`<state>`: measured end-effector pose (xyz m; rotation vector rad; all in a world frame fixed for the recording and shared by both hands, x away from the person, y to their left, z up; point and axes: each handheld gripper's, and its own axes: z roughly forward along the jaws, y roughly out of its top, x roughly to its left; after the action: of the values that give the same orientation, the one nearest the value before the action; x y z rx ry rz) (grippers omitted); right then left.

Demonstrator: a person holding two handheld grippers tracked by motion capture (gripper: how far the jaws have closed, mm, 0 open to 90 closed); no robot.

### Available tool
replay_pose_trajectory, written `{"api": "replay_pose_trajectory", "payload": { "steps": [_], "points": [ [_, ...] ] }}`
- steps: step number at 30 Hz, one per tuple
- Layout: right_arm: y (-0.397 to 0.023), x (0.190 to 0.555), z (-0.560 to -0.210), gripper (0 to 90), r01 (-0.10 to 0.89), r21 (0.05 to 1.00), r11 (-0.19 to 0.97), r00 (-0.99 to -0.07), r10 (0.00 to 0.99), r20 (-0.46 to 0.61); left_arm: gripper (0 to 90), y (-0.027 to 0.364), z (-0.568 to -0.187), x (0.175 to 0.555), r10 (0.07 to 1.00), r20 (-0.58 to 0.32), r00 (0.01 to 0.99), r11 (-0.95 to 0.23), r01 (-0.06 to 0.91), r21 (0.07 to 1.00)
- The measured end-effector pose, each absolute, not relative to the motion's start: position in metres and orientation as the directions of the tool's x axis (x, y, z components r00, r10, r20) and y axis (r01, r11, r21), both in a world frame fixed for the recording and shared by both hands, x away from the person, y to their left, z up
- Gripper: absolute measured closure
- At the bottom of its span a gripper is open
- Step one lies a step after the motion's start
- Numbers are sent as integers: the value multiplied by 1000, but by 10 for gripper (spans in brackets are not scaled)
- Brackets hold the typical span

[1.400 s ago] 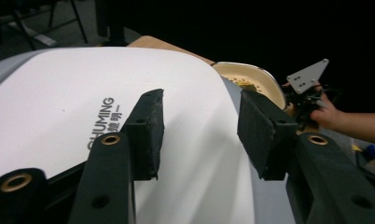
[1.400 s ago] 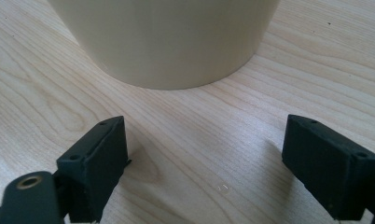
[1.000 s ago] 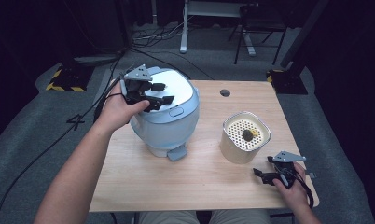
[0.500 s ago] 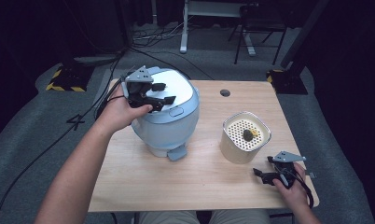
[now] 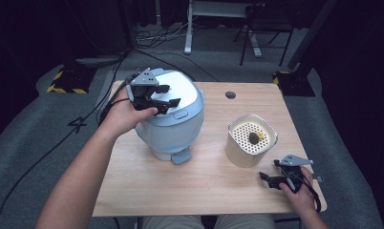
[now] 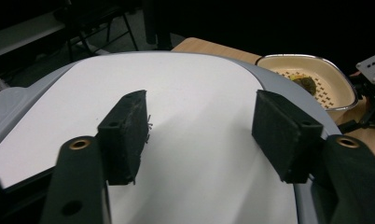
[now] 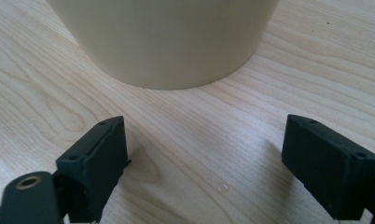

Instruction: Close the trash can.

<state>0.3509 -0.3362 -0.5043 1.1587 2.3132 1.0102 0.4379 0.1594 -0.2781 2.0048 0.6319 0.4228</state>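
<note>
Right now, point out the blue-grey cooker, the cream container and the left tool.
blue-grey cooker (image 5: 178, 131), high view, on its front wall below the lid.
cream container (image 5: 241, 153), high view, on its outer side wall.
left tool (image 6: 199, 126), left gripper view, midway between its open fingertips, above the white lid.

Pale blue rice cooker (image 5: 173, 119), white lid shut, upright at bench left-centre; latch tab faces the near edge.

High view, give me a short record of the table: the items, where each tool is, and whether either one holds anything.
appliance: pale blue rice cooker, lid closed
container: cream pot, perforated insert, dark bits on it
left tool: over the cooker lid, jaws open, just been opening, nothing between them
right tool: low over the table near the pot, open, nothing held
</note>
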Motion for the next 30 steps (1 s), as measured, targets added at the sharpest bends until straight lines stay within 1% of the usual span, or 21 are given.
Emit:
{"api": "replay_pose_trajectory", "payload": {
  "steps": [2, 3, 5, 15, 16, 18, 26, 30],
  "points": [
    [-336, 351, -504, 144, 542, 735, 407, -598, 802, -3, 336, 162, -276, 437, 594, 41, 803, -390, 244, 888],
    [-336, 351, -504, 144, 543, 735, 407, -598, 802, -3, 319, 165, -271, 432, 585, 17, 811, -358, 239, 902],
    [-336, 351, -504, 144, 542, 735, 407, -598, 801, -3, 308, 166, -267, 425, 574, 6, 819, -339, 231, 912],
    [-336, 351, -504, 142, 544, 735, 406, -595, 804, -4, 285, 176, -257, 388, 571, 19, 821, -311, 195, 930],
    [-336, 351, -504, 142, 544, 735, 405, -594, 805, -3, 282, 178, -257, 384, 578, 42, 815, -325, 183, 928],
    [-335, 351, -504, 141, 544, 734, 406, -593, 805, -5, 280, 181, -261, 375, 589, 57, 806, -335, 178, 925],
    [-335, 351, -504, 140, 545, 734, 405, -593, 805, -4, 271, 190, -272, 343, 595, 31, 803, -293, 181, 939],
    [-335, 351, -504, 140, 545, 734, 405, -592, 806, -5, 272, 193, -277, 328, 603, 43, 796, -287, 167, 943]
  ]
}}
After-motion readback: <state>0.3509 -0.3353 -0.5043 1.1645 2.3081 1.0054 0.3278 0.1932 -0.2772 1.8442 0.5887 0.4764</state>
